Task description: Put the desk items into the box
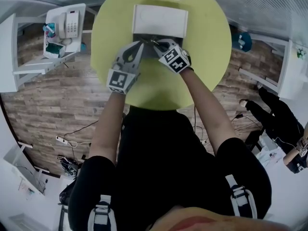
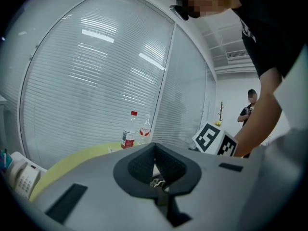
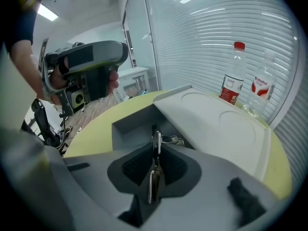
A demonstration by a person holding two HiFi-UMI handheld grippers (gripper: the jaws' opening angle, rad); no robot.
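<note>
- The left gripper (image 2: 155, 149), in the person's bare-armed left hand, has its dark ribbed jaws clenched. A small twisted bit of pale metal (image 2: 157, 182) is pinched low between them. I cannot tell what this bit is, or whether it belongs to the piece in the other claw.
- The right gripper (image 3: 156, 133) grasps a thin shiny metal strip (image 3: 153, 176) edge-on, with a wire loop at the strip's far end. Its cube of black-and-white square markers (image 2: 215, 141) carries patterns only, no letters.
- Both claws meet over the round yellow-green table (image 1: 202, 57), at the near side of the pale grey rectangular box (image 1: 160, 19).
- The strip's far end hangs over the box's open grey compartment (image 3: 129, 125). Just beyond it, the white lid with two round recesses (image 3: 211, 119) covers the rest of the box.
- Behind the box stand a clear plastic bottle with a red cap and red-and-white label (image 3: 233, 76) and a second clear bottle with a red label (image 3: 260, 88). Their print is too blurred to read.
- Off the table, a white push-button telephone (image 1: 71, 23) sits on a white shelf unit (image 1: 29, 64).
- Farthest back are white slatted blinds (image 2: 96, 81).
</note>
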